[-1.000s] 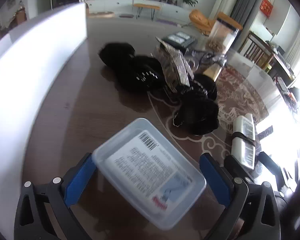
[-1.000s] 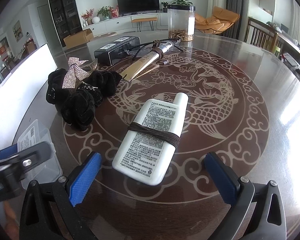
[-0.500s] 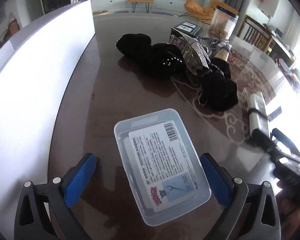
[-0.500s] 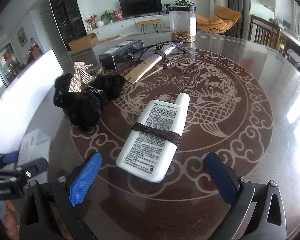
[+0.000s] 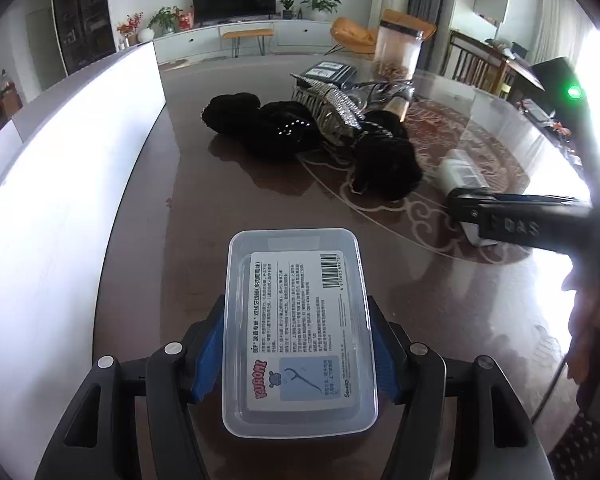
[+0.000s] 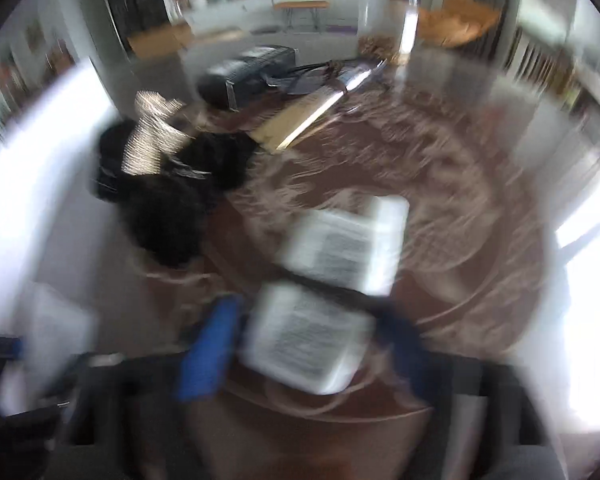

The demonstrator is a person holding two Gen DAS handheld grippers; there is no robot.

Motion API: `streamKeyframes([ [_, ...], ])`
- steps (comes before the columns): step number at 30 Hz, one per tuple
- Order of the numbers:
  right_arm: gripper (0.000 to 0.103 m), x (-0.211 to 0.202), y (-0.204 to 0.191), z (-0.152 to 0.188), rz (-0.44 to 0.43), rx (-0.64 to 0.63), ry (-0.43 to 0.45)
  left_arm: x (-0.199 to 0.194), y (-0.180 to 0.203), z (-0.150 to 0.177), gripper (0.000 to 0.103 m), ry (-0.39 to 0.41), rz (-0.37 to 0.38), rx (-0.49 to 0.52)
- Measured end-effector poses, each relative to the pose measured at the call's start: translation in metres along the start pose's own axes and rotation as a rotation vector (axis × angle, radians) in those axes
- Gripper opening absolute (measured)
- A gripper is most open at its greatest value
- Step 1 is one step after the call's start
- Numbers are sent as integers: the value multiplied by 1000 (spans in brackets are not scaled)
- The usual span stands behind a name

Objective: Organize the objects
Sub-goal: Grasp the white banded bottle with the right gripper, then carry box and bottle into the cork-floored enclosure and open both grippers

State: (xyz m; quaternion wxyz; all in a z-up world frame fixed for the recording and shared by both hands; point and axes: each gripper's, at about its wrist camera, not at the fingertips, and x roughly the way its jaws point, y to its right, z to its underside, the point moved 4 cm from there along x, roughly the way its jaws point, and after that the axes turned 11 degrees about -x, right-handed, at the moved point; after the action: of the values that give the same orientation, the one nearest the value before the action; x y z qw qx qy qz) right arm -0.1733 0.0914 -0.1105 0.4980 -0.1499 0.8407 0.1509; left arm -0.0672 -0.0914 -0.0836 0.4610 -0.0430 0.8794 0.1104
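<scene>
- The left gripper (image 5: 298, 354) clamps the clear plastic floss-pick box (image 5: 300, 332) — its 2 blue pads (image 5: 210, 354) press the box's long sides, and the box lies label-up over the dark wooden table (image 5: 236, 188).
- Beyond the box, further up the table, sits a cluster of black hair scrunchies (image 5: 284, 130) with a rhinestone bow clip (image 5: 332, 106) lying against them.
- Right of the scrunchies lies the white lotion tube (image 5: 462, 174), partly hidden behind the right gripper's black finger.
- Behind the scrunchies stand a clear lidded jar (image 5: 398, 54) and a flat dark box (image 5: 330, 72); a white panel (image 5: 60, 168) runs along the table edge left of the floss-pick box.
- The right-wrist view is heavily motion-blurred. The right gripper (image 6: 300, 348) has its blue pads (image 6: 208, 354) on either side of the tube's near end (image 6: 304, 340), close against it — whether they actually grip it I cannot tell.
- A dark band (image 6: 328, 286) crosses the tube's middle; the scrunchies (image 6: 168, 200) lie left of the tube in that view.
</scene>
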Motion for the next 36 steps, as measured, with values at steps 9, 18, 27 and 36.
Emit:
streamKeyframes([
  [9,53,-45,29,46,-172,165,47,-38,14,3,62,49,101,22],
  [18,53,-119,4,29,-317,183,191,-112,-9,-36,62,163,177,-45],
  [27,53,-183,-141,-38,-529,-72,288,-156,-145,-73,62,234,-18,-197],
  [36,54,-172,-299,-84,-610,-319,268,-144,-265,-67,63,161,-228,-331],
])
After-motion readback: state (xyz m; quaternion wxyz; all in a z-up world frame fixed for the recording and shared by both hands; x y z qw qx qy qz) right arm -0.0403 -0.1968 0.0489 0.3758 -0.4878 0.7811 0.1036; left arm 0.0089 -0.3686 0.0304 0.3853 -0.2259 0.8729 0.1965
